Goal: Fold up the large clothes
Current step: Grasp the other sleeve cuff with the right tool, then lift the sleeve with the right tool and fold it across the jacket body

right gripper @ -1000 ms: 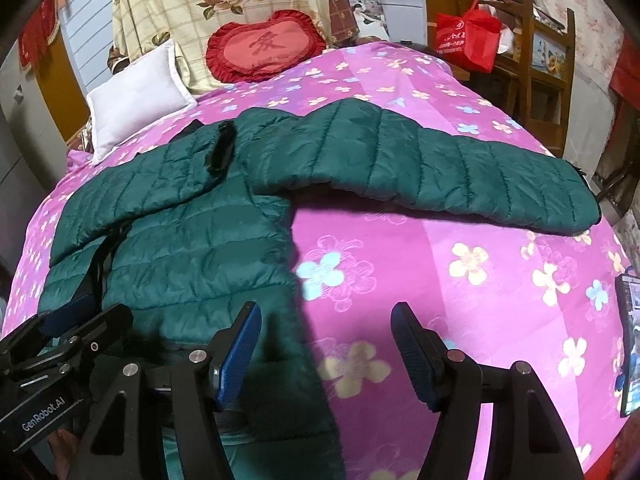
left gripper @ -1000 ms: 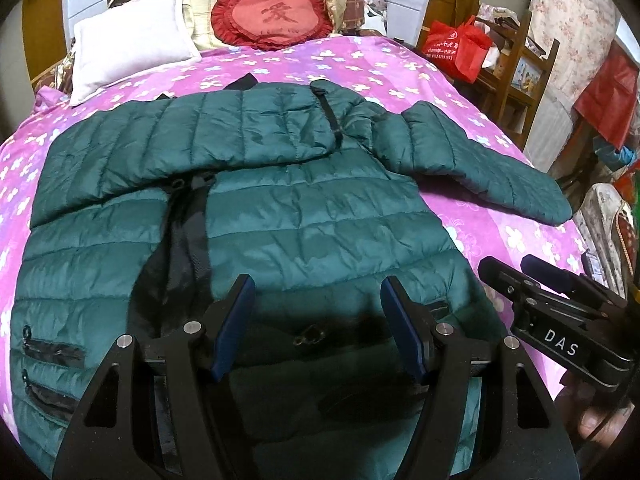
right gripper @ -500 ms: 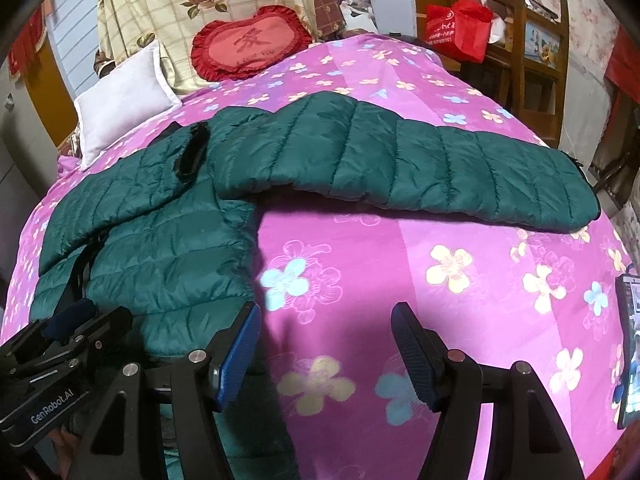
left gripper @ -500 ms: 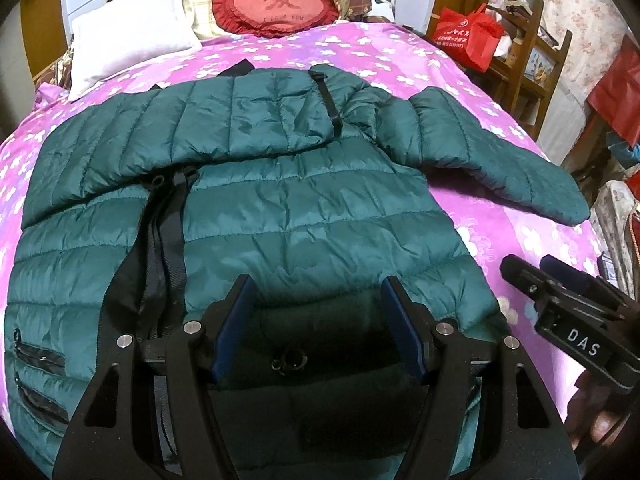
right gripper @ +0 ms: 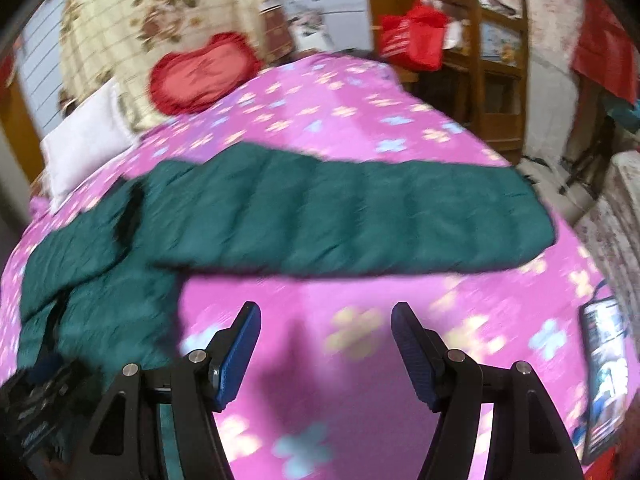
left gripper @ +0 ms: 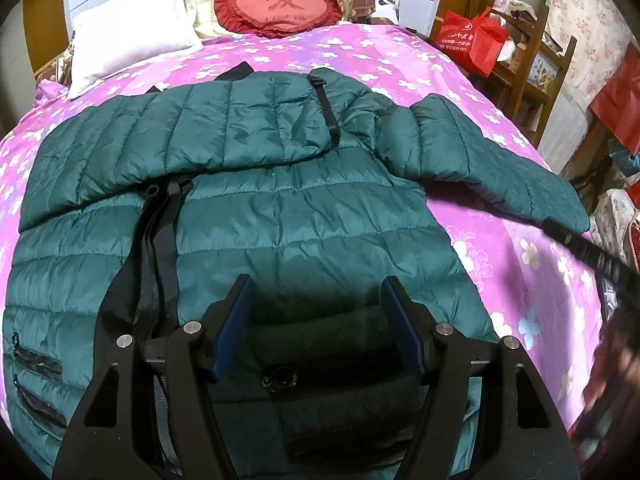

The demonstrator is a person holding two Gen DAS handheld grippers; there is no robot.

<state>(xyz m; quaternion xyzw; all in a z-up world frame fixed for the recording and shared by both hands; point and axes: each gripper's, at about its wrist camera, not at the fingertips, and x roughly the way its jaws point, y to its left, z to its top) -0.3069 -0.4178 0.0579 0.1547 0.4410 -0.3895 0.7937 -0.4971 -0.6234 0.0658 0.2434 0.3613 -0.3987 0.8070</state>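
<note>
A dark green quilted puffer jacket (left gripper: 288,216) lies flat on the pink flowered bedspread (left gripper: 520,280). Its left sleeve is folded across the chest; its right sleeve (right gripper: 360,216) stretches out to the right. My left gripper (left gripper: 318,320) is open and empty, low over the jacket's hem. My right gripper (right gripper: 326,340) is open and empty over bare bedspread (right gripper: 340,292), just short of the stretched sleeve. In the left wrist view the right gripper shows as a dark blur (left gripper: 600,264) at the right edge. The right wrist view is motion-blurred.
A white pillow (left gripper: 128,48) and a red heart cushion (left gripper: 280,4) lie at the head of the bed. A red bag (left gripper: 472,40) and wooden shelves (left gripper: 536,64) stand beyond the bed's right side. A phone (right gripper: 604,368) lies at the bed's right edge.
My right gripper has swept forward and right toward the stretched sleeve, blurring its view. My left gripper has crept forward over the hem. Both stay open.
</note>
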